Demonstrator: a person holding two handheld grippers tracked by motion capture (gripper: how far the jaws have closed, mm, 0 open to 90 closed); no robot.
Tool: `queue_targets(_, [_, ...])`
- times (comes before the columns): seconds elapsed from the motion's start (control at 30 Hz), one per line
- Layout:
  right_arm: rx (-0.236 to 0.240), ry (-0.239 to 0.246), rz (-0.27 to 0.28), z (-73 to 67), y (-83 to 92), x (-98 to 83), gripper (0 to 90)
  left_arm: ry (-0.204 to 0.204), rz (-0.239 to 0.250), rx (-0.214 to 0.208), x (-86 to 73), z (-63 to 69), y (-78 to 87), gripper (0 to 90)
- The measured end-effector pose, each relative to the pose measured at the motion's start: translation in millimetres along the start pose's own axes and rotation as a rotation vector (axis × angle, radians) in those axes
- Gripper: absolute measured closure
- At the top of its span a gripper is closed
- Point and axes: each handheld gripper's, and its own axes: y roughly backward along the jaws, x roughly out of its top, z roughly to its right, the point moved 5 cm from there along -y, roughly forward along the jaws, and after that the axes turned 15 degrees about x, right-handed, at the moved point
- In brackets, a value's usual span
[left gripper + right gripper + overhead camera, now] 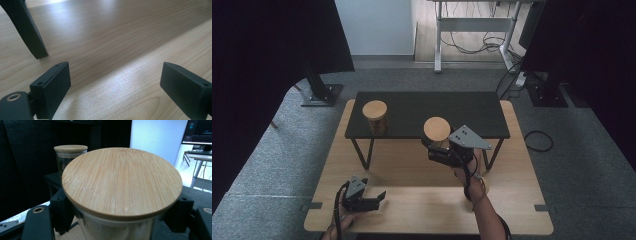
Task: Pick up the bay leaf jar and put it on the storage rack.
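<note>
From above, the right tongs (435, 148) pinched a jar (437, 131) with a bamboo lid at the front edge of the black shelf (472, 112); a second jar (375, 117) stood well off to their left. The left tongs (379, 196) rested low over the desk (412, 205). In the left gripper view those tongs (113, 80) stood spread — only bare desk (120, 50) between them. In the right gripper view the jar (122, 182) sat between the pads (61, 212), the second jar (70, 155) beyond.

The right gripper (120, 220) clamps a bamboo-lidded jar (122, 182) — a 2nd jar (70, 155) stands behind, upright.
</note>
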Motion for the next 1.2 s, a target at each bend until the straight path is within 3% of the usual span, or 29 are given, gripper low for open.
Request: queue_targets(1.2, [-0.018, -0.007, -0.026, 27.1, -26.5, 23.3, 24.7, -0.007, 0.0, -0.012, -0.2, 0.4, 0.1, 9.0])
